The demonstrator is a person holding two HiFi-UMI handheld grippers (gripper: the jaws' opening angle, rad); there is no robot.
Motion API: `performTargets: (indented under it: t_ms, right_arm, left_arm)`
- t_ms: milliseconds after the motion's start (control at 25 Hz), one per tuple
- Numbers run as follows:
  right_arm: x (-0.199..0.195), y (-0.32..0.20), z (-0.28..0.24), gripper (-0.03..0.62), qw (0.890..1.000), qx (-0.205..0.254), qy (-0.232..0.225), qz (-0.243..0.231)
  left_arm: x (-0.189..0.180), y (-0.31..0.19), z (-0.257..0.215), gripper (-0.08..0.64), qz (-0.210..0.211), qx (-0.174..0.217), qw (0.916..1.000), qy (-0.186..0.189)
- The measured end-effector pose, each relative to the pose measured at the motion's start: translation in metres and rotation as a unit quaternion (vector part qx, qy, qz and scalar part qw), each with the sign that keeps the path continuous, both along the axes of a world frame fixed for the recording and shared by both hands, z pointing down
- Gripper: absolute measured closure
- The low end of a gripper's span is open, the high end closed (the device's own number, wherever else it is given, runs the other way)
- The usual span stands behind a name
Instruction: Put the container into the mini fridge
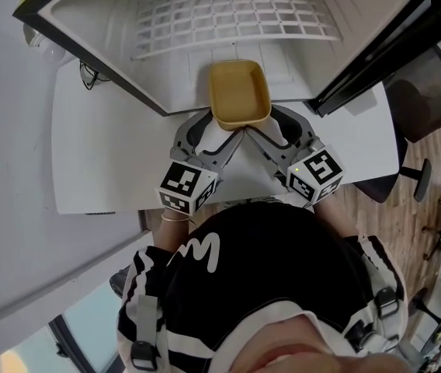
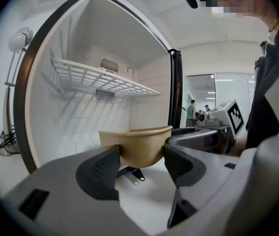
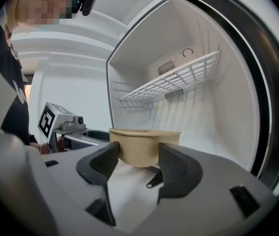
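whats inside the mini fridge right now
A bare white wire shelf, nothing else visible. The container, gripped by left tongs and right tongs at the opening, hides what lies right behind it.

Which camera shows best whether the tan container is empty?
The head view: it looks down into the container, whose inside looks bare. The left and right gripper views show only its outer wall and rim from the side.

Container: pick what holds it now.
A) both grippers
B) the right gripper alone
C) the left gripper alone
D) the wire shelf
A: the container sits pinched between the jaws of the left gripper and also between those of the right gripper, lower than the wire shelf and not on it.
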State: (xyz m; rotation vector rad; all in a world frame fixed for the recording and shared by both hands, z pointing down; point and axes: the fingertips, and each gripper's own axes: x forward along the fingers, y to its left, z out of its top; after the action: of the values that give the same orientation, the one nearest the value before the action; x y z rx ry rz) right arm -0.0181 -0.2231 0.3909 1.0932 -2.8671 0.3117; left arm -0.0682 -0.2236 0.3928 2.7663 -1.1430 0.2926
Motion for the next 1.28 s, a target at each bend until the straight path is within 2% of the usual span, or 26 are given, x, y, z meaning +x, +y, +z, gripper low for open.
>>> performTargets:
  t_ms: [360,1280]
  right_arm:
    - [0.002,-0.002,0.011,0.331,1.000,-0.014,0.003,-0.014]
    - [0.003,-0.024,0.018,0.331,1.000,0.001,0.021,-0.011]
  left_arm:
    - [0.002,0.000,0.011,0.276,-0.013,-0.017,0.9998,-0.004]
    - [0.003,-0.023,0.020,0.276,-0.022,-0.023,0.9995,-0.008]
